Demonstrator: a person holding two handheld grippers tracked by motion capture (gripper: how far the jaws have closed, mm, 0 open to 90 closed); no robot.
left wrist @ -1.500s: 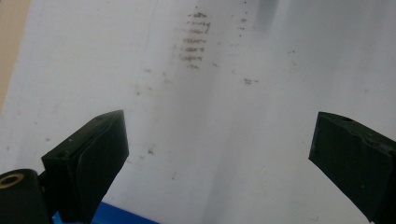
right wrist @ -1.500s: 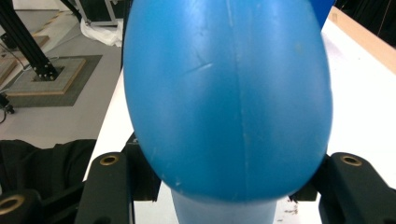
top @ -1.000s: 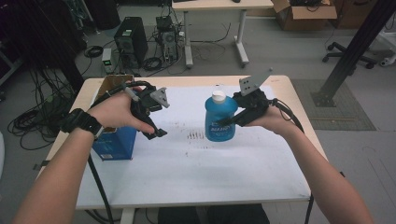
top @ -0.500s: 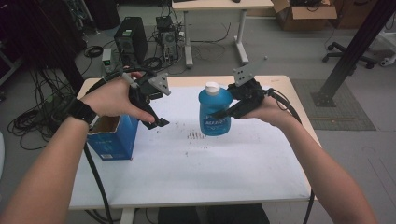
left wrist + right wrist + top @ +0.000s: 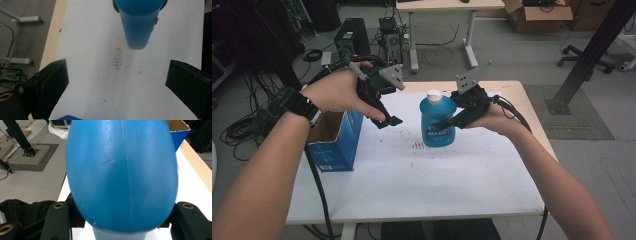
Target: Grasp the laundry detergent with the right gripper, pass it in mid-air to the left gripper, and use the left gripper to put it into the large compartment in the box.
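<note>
Seen from the high view: one blue bottle (image 5: 438, 121) with a white cap, lifted over the white table (image 5: 422, 185) and pinched at its side by the right gripper (image 5: 451, 121). Just left of the bottle, raised above the table, the left gripper (image 5: 388, 120) with jaws spread and holding nothing. Farther left of the bottle, at the table's edge, one open blue carton box (image 5: 336, 142), standing upright.

From the left gripper view: bottle's rounded lower body (image 5: 137, 22) hanging above a patch of dark smudges (image 5: 117, 57) on the table, well ahead of the two wide-apart jaws; a corner of the blue box at the bottom edge.

From the right gripper view: bottle body (image 5: 122, 175) close up, seam line down its middle, a black jaw pressed against each flank; box's open top (image 5: 178, 131) behind the bottle to the right.

Count: one bottle, one box, two grippers, one table.
</note>
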